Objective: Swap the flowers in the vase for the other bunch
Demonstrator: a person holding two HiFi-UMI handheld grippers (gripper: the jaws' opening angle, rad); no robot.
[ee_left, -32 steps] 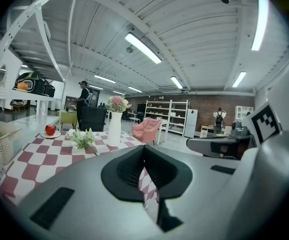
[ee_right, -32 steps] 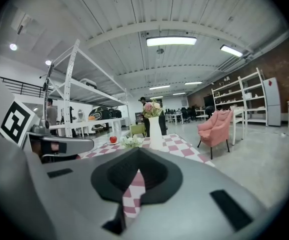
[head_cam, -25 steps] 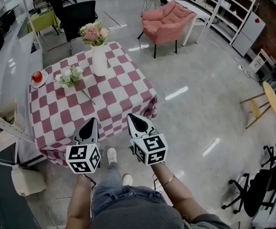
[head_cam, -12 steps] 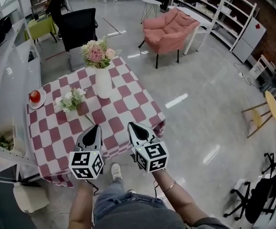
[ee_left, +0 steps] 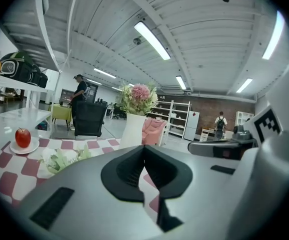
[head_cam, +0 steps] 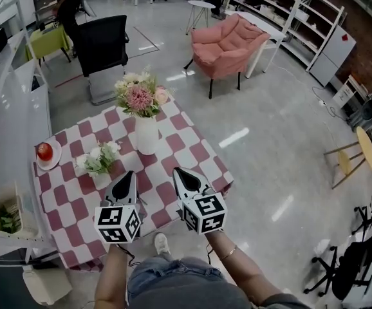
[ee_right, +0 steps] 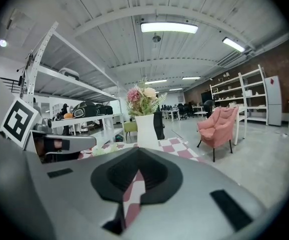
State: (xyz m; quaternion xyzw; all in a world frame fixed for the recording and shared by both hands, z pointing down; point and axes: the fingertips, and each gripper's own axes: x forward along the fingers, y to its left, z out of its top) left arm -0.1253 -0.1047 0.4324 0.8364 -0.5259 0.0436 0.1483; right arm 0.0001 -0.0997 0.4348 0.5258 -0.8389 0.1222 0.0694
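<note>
A white vase (head_cam: pixel 146 134) with pink flowers (head_cam: pixel 139 96) stands upright on the far half of a red-and-white checked table (head_cam: pixel 199 152). The other bunch (head_cam: pixel 99 161), white and green, lies flat on the cloth left of the vase. My left gripper (head_cam: pixel 128 175) is shut and empty, with its tip over the near part of the table just right of that bunch. My right gripper (head_cam: pixel 179 173) is beside it, also shut and empty. The left gripper (ee_left: pixel 144 148) view shows the vase (ee_left: pixel 133 130) ahead and the lying bunch (ee_left: pixel 63 159) to the left. The right gripper (ee_right: pixel 138 153) view shows the vase (ee_right: pixel 146 129) straight ahead.
A red apple on a small plate (head_cam: pixel 45 153) sits at the table's left edge. A black chair (head_cam: pixel 102 40) stands behind the table and a pink armchair (head_cam: pixel 228 38) at the back right. A white shelf unit (head_cam: pixel 9 114) runs along the left.
Both grippers have moved forward together, from in front of the table's near edge to over the cloth. The vase and lying bunch are closer. Both grippers stay shut.
</note>
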